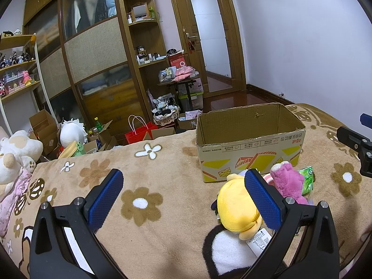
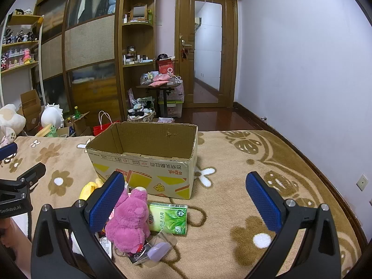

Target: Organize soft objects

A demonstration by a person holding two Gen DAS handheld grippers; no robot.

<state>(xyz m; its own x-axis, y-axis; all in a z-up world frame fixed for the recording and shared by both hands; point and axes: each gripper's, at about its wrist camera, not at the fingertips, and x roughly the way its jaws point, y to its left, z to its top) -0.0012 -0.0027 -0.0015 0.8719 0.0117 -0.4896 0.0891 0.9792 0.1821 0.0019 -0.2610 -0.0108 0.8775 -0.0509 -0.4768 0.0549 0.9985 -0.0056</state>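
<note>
I have both grippers over the bed (image 1: 162,186), which is covered by a tan blanket with brown flowers. My left gripper (image 1: 183,193) has its jaws spread wide and holds nothing; its right pad sits just in front of the yellow plush toy (image 1: 234,207), which lies on the blanket with its label toward me. My right gripper (image 2: 186,200) is also spread wide and empty, with its left pad in front of the pink plush bear (image 2: 130,218).

The cardboard box (image 2: 144,160) stands open on the bed, toward the foot edge, and I see nothing inside it from here. The soft things lie in a cluster just in front of the box's near wall: the yellow toy to the left, the pink bear beside it, then a green tissue pack (image 2: 169,218) touching the bear's right side. A small clear bag with a lilac item (image 2: 158,251) lies at the bear's feet.
</note>
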